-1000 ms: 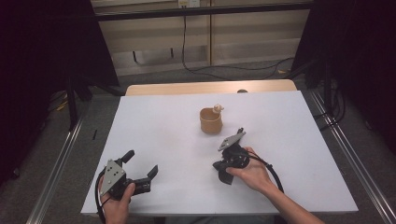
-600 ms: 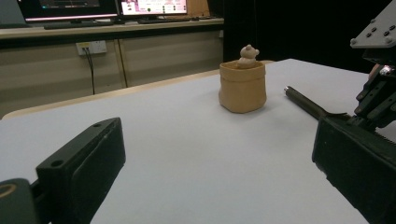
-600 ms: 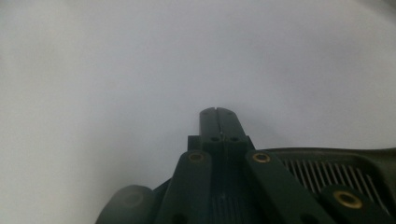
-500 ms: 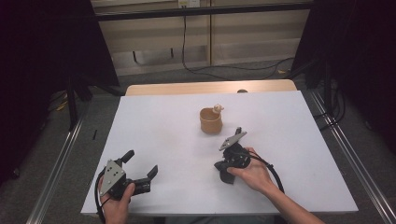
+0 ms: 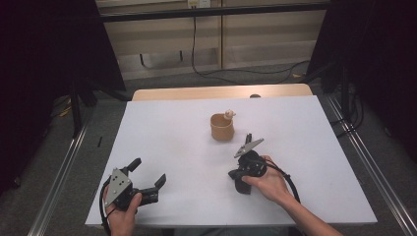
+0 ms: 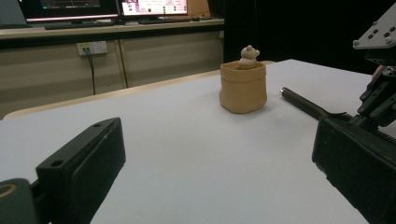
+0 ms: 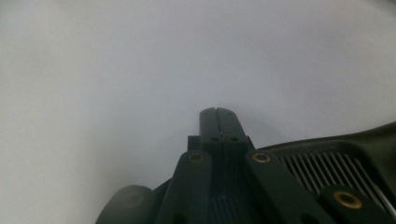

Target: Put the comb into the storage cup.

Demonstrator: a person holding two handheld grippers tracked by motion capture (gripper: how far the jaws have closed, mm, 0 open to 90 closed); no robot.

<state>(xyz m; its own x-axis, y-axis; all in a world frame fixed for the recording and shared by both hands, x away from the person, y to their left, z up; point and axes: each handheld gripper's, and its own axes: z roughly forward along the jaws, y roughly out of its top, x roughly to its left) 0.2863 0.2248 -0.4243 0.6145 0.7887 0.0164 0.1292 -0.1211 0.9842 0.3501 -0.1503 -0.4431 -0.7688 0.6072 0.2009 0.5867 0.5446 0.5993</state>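
R gripper has edged nearer the person w/ fingers pressed together, empty; L gripper fingers wide. Tan pot w/ figurine untouched—approach not begun.

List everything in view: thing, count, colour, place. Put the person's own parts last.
table: one, white top with a wooden far edge, centre of the high view.
pouch: one, tan, upright on the table's far middle.
figure: one, pale beige, sticking out of the pouch's top.
monitors: two, dark with lit screens, on the bench behind the table.
wall socket: one, white, on the bench front with a black cable.
left gripper: one, black with a grey plate, near left corner of the table, jaws wide apart.
right gripper: one, black, near the table's middle right, jaws pressed together on nothing.
hands: two, one on each gripper.
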